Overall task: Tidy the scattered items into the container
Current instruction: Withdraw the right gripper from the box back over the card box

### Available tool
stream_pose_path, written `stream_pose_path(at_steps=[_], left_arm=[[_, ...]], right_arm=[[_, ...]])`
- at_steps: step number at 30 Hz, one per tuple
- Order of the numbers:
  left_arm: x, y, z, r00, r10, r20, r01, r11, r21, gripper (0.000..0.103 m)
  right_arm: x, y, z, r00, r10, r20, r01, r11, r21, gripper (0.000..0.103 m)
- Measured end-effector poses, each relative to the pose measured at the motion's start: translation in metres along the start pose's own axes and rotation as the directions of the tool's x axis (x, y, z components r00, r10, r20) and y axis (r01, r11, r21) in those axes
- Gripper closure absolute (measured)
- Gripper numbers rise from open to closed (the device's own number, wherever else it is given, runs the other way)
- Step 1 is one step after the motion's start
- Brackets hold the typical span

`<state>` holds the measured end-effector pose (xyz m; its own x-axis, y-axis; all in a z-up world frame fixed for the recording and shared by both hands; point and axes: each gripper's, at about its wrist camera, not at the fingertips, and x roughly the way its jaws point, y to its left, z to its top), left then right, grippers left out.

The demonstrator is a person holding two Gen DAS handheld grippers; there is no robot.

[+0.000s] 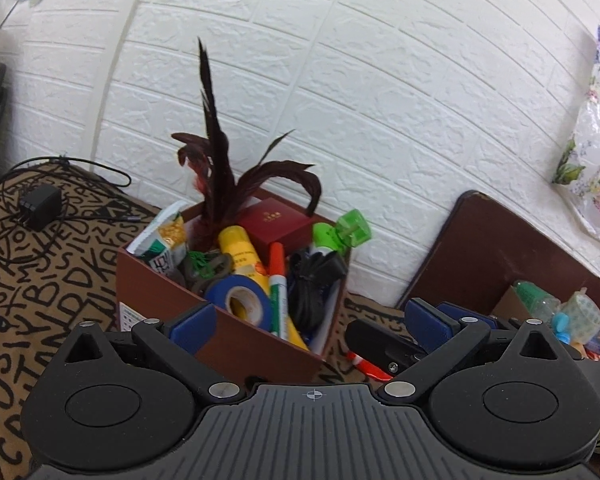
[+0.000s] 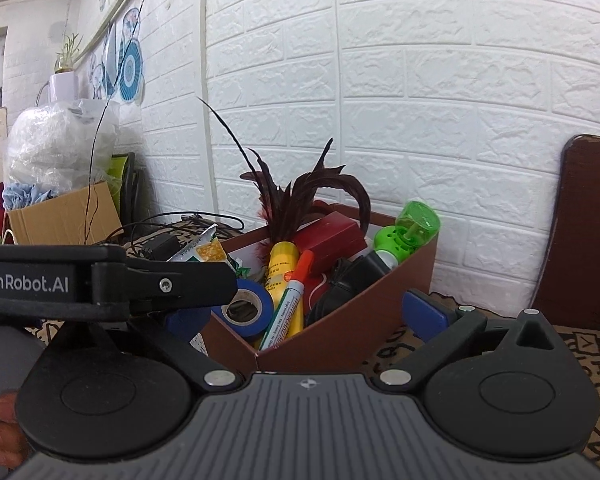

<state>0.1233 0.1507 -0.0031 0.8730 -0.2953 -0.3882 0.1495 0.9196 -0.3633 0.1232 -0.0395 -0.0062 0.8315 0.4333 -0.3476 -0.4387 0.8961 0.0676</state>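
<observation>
Both grippers are hovering with fingers spread wide and nothing between them: the left gripper (image 1: 312,326) is sitting just in front of the brown box (image 1: 172,300), and the right gripper (image 2: 308,316) is facing the same box's near corner. Going left to right on the letter-patterned cloth (image 1: 40,292): a black charger (image 1: 40,206) with its cable is lying toward the far left edge, well apart from the box. Inside the box, a snack packet (image 1: 166,240) is leaning at the left wall, dark feathers (image 1: 212,152) are standing up, a yellow tube (image 1: 242,254), blue tape roll (image 1: 242,300), orange-capped marker (image 1: 278,284), red case (image 1: 276,224) and green bottle (image 1: 342,232) are piling together. A red-and-white item (image 1: 366,364) is lying on the cloth just right of the box.
</observation>
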Motion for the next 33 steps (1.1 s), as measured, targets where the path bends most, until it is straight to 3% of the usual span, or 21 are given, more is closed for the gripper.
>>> stream_pose_path(at_steps=[10, 18, 23, 33], left_arm=[[-0.003, -0.032, -0.039, 0.996, -0.049, -0.071, 0.05, 0.998, 0.022, 0.0], [0.026, -0.055, -0.079, 0.977, -0.089, -0.194, 0.096, 0.995, 0.025, 0.0], [0.043, -0.067, -0.089, 0.968, -0.094, -0.231, 0.109, 0.993, 0.051, 0.0], [0.075, -0.081, -0.097, 0.953, -0.073, -0.293, 0.102, 0.991, 0.085, 0.0]], right_arm=[[-0.038, -0.023, -0.036, 0.998, -0.054, -0.028, 0.056, 0.994, 0.088, 0.001], [-0.054, -0.056, -0.082, 0.986, -0.123, -0.114, 0.144, 0.971, 0.193, 0.001], [-0.056, -0.074, -0.103, 0.967, -0.189, -0.173, 0.224, 0.95, 0.216, 0.001], [-0.05, -0.09, -0.112, 0.959, -0.214, -0.184, 0.253, 0.941, 0.224, 0.001]])
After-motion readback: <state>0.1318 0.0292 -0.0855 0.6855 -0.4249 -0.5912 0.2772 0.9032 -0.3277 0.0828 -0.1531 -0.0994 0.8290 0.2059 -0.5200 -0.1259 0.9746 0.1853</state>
